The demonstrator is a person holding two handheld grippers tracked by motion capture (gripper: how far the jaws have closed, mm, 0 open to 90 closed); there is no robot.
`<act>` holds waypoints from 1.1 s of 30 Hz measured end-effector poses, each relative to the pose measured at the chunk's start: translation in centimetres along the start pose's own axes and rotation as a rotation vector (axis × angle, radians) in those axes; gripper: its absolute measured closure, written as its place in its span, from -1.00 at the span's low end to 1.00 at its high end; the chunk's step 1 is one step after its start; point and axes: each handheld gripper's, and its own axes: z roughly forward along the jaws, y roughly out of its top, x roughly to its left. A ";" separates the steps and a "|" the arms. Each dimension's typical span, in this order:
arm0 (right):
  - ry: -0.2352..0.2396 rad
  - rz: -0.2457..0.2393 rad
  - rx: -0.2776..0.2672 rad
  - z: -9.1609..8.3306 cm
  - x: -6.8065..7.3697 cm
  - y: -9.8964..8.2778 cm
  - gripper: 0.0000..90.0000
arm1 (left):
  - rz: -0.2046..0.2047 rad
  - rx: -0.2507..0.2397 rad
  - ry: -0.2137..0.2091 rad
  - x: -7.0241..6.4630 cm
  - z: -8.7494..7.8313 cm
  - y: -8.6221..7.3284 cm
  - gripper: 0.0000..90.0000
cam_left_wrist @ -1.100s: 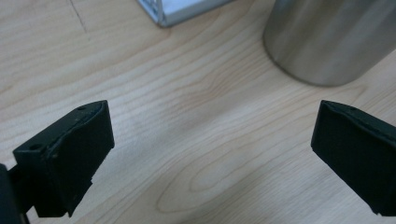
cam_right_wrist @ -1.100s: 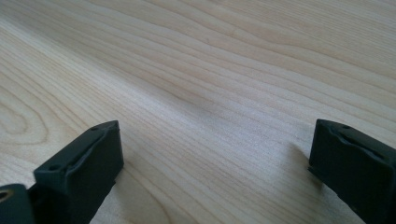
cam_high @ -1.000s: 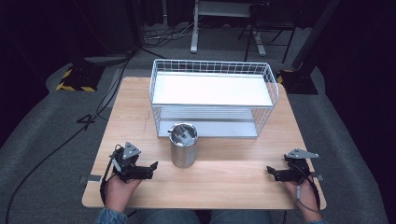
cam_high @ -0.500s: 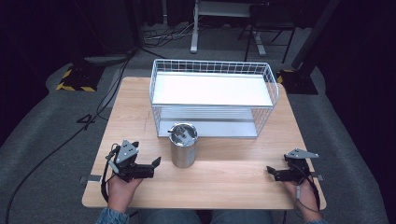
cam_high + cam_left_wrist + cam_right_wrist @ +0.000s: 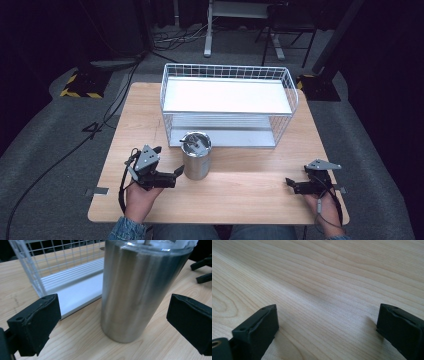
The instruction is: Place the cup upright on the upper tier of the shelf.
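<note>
A steel tumbler (image 5: pixel 196 155) with a lid stands upright on the wooden table (image 5: pixel 250 185), just in front of the wire basket (image 5: pixel 227 102). My left gripper (image 5: pixel 178 175) is open, low at the tumbler's left side, jaws pointing toward it. In the left gripper view the tumbler (image 5: pixel 140 287) looms close between and beyond the two wide-apart jaws of my left gripper (image 5: pixel 112 325), not touched. My right gripper (image 5: pixel 290 184) rests near the table's right front, open, with nothing between its jaws. The right gripper (image 5: pixel 327 327) view looks onto bare wood grain.
The white wire basket has a white upper shelf and a lower tray (image 5: pixel 75 290) behind the tumbler. The other gripper's dark jaws (image 5: pixel 203 270) show far right in the left gripper view. Cables and a desk frame (image 5: pixel 240 20) lie on the dark floor beyond.
My left gripper has moved right and forward toward the tumbler, its jaws now near the tumbler's base. The right gripper has stayed put.
</note>
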 end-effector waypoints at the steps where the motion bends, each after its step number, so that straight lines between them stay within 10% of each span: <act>1: 0.000 0.001 0.000 0.0 0.0 0.0 -0.91 | -0.003 -0.004 -0.006 -0.1 0.2 0.2 -1.00; 33: 0.001 -0.004 -0.004 0.0 0.0 0.0 -0.88 | 0.022 -0.097 -0.127 -1.6 5.6 1.7 -1.00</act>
